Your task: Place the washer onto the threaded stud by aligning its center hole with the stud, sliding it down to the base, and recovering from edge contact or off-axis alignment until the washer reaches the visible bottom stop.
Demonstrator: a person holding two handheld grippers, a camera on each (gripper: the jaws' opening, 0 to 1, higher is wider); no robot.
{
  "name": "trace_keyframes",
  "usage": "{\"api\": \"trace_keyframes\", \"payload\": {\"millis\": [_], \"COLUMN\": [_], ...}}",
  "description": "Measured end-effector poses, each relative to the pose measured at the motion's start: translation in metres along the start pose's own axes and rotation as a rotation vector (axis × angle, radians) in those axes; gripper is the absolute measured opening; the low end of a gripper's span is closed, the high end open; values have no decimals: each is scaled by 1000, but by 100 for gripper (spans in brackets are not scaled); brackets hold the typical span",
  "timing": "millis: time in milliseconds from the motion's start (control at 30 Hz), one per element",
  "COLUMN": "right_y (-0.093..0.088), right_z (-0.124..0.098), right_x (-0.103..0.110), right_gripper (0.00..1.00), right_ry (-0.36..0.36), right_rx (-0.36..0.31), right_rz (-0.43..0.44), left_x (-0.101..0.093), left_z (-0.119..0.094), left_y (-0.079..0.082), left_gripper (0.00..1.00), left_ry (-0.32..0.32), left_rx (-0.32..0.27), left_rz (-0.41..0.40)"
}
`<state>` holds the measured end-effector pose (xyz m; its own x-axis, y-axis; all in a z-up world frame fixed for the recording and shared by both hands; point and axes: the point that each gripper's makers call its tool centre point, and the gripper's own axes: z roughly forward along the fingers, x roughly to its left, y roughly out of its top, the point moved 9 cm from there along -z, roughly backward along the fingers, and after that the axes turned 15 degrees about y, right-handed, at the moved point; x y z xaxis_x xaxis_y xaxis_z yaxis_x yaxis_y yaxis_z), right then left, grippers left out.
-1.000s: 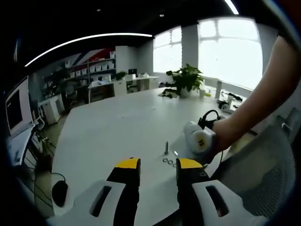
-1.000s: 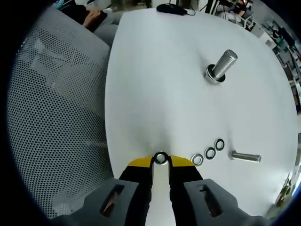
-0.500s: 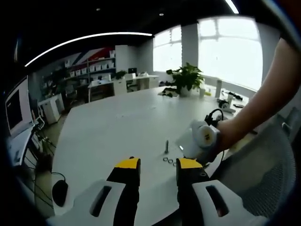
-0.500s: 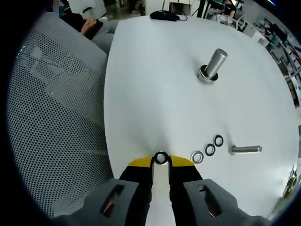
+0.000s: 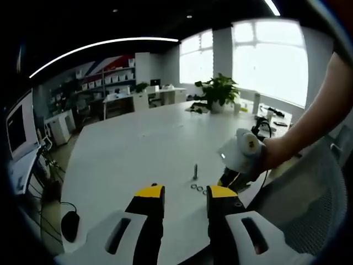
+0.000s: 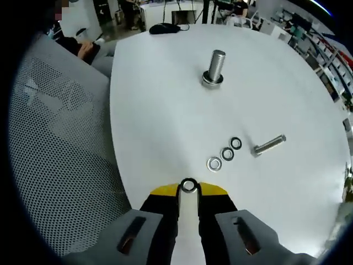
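Note:
My right gripper [image 6: 188, 190] is shut on a small steel washer [image 6: 188, 185], which stands between its yellow tips above the white table [image 6: 160, 110]. The threaded stud [image 6: 215, 63] stands upright farther ahead and slightly right, with a ring [image 6: 212, 83] around its base. Washer and stud are well apart. In the left gripper view, a hand holds the right gripper [image 5: 228, 179] over the table's near right edge. My left gripper [image 5: 186, 193] is open with nothing between its fingers.
Three loose washers [image 6: 226, 154] lie in a row between my right gripper and the stud, with a loose bolt [image 6: 268, 146] beside them; both also appear as washers [image 5: 199, 190] and bolt [image 5: 195, 171]. A grey mesh chair [image 6: 49, 165] borders the table. A mouse [image 6: 165, 27] lies beyond the stud.
The right gripper has lifted and drawn back with the washer still held, and its view has swung so the stud stands nearer centre. In the left gripper view it moved up and right. The left gripper stayed still.

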<state>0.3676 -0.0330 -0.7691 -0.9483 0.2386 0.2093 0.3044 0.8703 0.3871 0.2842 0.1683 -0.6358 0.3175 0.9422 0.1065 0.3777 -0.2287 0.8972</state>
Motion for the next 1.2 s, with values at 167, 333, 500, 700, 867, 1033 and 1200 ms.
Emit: {"api": "trace_keyframes", "payload": {"millis": [167,333,500,700,867,1033,1200], "right_y": [2,8,15,24,28,35,42], "right_z": [-9,-20,-31,-45,-51,-57,-58], "right_x": [-5,-11,-21,-33,-43,-50,-59], "right_gripper": [13,13,13,13,13,13,13], "right_ry": [-22,-47,-70,-94,-108,-122,-128], "right_rx": [-24,-57,-69,-99,-103,-109,-107], "right_rz": [12,19,11,21,16,5,-6], "left_x": [0,1,1,1,1,1,2], "left_z": [0,0,0,0,0,0,1], "left_y": [0,0,-1,-1,-2,-2,-2], "left_gripper": [28,28,28,28,28,27,27], "left_ry": [2,4,6,5,7,9,13], "left_rx": [1,2,4,9,13,16,18], "left_rz": [2,4,4,9,9,9,9]}}
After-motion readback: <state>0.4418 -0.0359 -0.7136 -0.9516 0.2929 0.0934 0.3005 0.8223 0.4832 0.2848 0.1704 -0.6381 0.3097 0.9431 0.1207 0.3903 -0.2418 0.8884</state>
